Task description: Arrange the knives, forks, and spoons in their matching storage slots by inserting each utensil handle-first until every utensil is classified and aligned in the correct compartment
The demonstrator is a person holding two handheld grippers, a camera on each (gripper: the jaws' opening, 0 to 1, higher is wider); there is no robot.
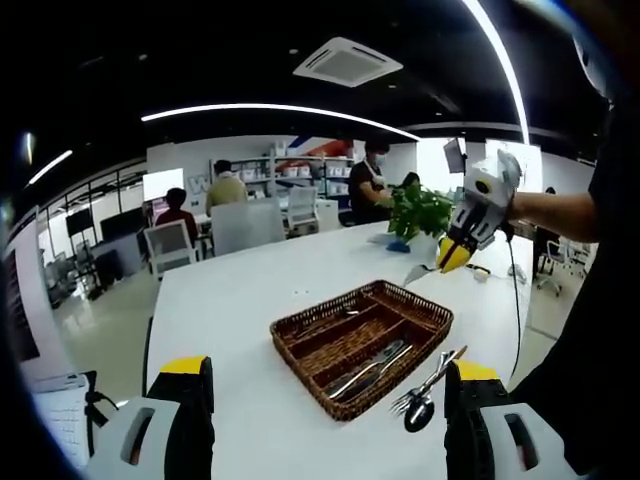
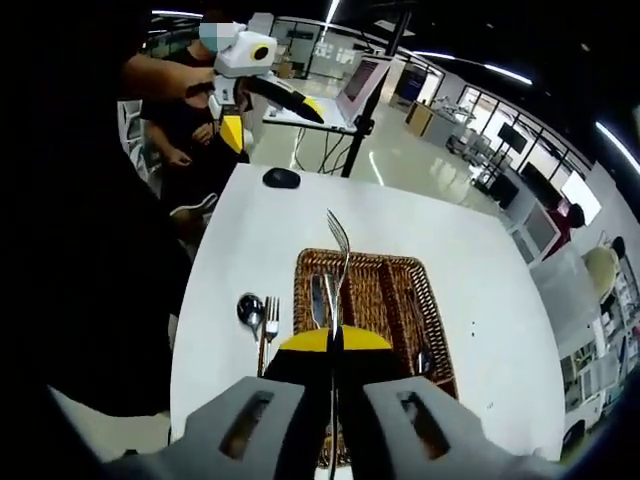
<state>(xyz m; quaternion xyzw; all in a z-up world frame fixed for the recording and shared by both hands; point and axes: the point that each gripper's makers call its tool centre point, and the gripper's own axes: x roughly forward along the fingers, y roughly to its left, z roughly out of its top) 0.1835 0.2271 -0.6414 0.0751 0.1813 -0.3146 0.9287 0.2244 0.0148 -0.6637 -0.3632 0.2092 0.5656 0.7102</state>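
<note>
A brown wicker tray (image 1: 300,328) with long compartments lies on the white table (image 1: 240,300). Two knives (image 1: 368,370) lie in its near slot. A loose fork (image 1: 428,380) and spoon (image 1: 419,412) rest on the table beside the tray. My left gripper (image 1: 327,370) stands open, held back from the tray's near side. My right gripper (image 1: 455,255) hangs above the table's far side, shut on a fork (image 1: 417,272). In the right gripper view that fork (image 2: 340,250) points away over the tray (image 2: 400,290), clamped in my right gripper (image 2: 335,345); the left gripper (image 2: 268,118) is raised beyond the table.
A dark computer mouse (image 2: 281,178) lies near the table's edge, a laptop on a stand (image 2: 350,90) beyond it. A green plant (image 1: 420,210) stands at the table's far end. Chairs, shelves and several people are in the office behind.
</note>
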